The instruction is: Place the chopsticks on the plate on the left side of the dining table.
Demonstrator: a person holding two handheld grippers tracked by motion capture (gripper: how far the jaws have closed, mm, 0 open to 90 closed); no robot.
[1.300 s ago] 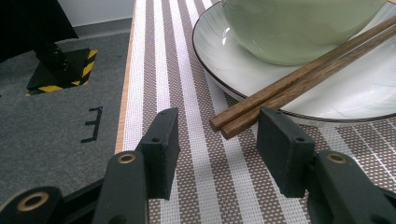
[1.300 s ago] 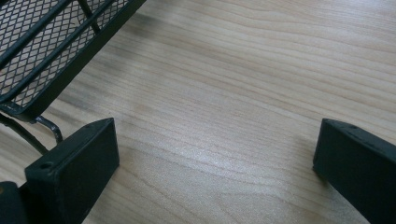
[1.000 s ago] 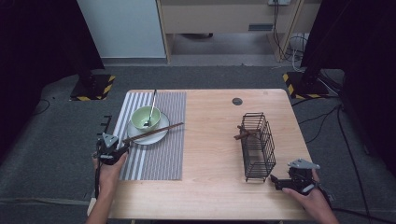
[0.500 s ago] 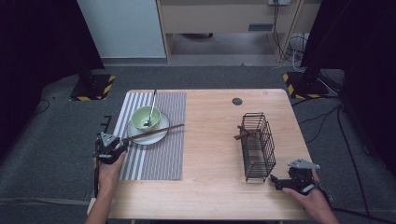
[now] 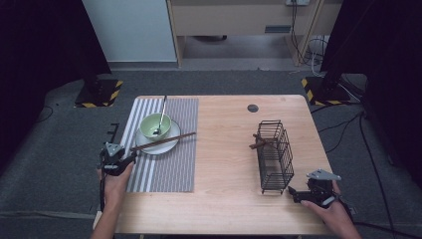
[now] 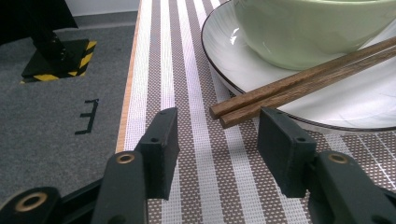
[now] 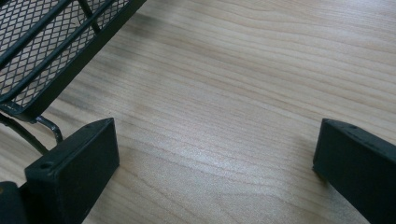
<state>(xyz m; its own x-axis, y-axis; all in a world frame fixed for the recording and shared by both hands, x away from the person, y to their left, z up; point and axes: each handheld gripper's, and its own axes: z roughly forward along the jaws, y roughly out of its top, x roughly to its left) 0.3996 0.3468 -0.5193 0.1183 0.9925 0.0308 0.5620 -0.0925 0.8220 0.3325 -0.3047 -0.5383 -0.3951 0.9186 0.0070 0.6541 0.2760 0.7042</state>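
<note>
Striped placemat (image 6: pixel 187 60) under left hand-held gripper (image 6: pixel 217 140), half-open, empty, just short of chopsticks (image 6: pixel 299 84) on plate (image 6: pixel 261 74) beside bowl (image 6: pixel 308 28).

Wire basket (image 5: pixel 274 155) lying on table (image 5: pixel 224 149), brown piece inside; black disc (image 5: pixel 253 108) near far edge.

High view: fixed overhead, facing forward and down, far enough to take in the whole table (image 5: pixel 224 149). Left gripper view: low and close over the striped mat (image 6: pixel 187 70), facing the plate (image 6: pixel 224 56) and chopsticks (image 6: pixel 299 84) at upper right; these also lie left of centre in the high view. Right gripper view: close above bare wood, wire basket (image 7: pixel 42 51) at upper left, shared with the high view
</note>
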